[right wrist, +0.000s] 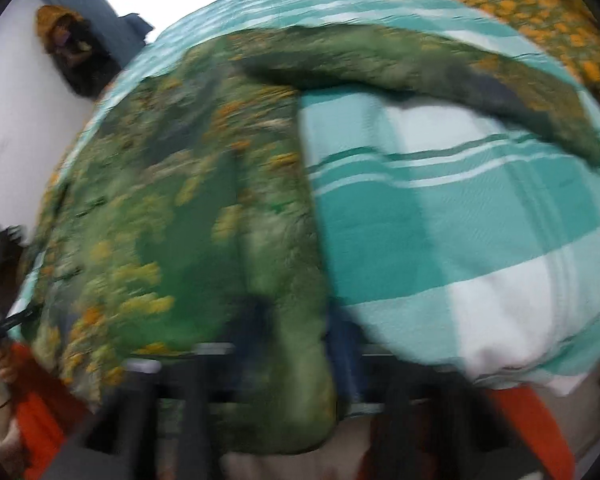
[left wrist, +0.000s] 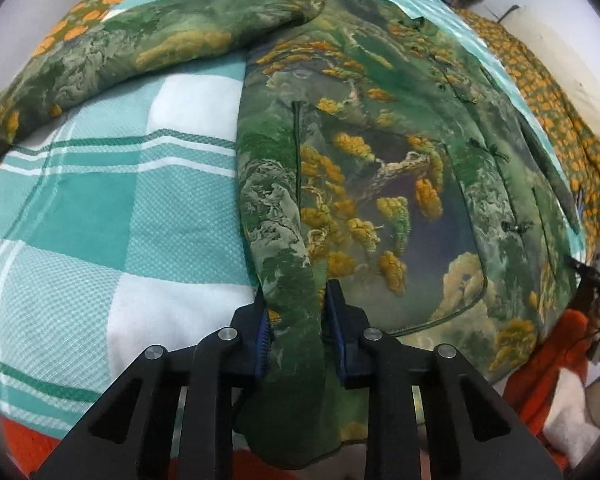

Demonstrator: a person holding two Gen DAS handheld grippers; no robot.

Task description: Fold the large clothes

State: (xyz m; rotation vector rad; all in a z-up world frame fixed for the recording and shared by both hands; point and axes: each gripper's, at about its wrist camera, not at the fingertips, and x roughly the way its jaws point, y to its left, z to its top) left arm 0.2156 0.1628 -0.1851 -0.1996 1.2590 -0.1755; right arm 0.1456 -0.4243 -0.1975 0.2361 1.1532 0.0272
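Grippers, left (left wrist: 295,322) & right (right wrist: 296,364), each pinch jacket (left wrist: 380,184) hem; lift evenly, keep fabric taut w/ no sag.

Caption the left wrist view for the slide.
Left tool pinching the hem of a green floral jacket spread on a teal checked blanket.

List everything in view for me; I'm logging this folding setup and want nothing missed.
green padded jacket with yellow foliage print: one, spread on the bed, sleeve out to each side
teal-and-white checked blanket: one, under the jacket
orange-flowered green cloth: one, along the bed's far edge
orange fabric: at the near edge of the bed
dark clothing on the wall: hanging, too blurred to count
left gripper: black, shut on the jacket's hem
right gripper: blurred, shut on the jacket's other hem corner
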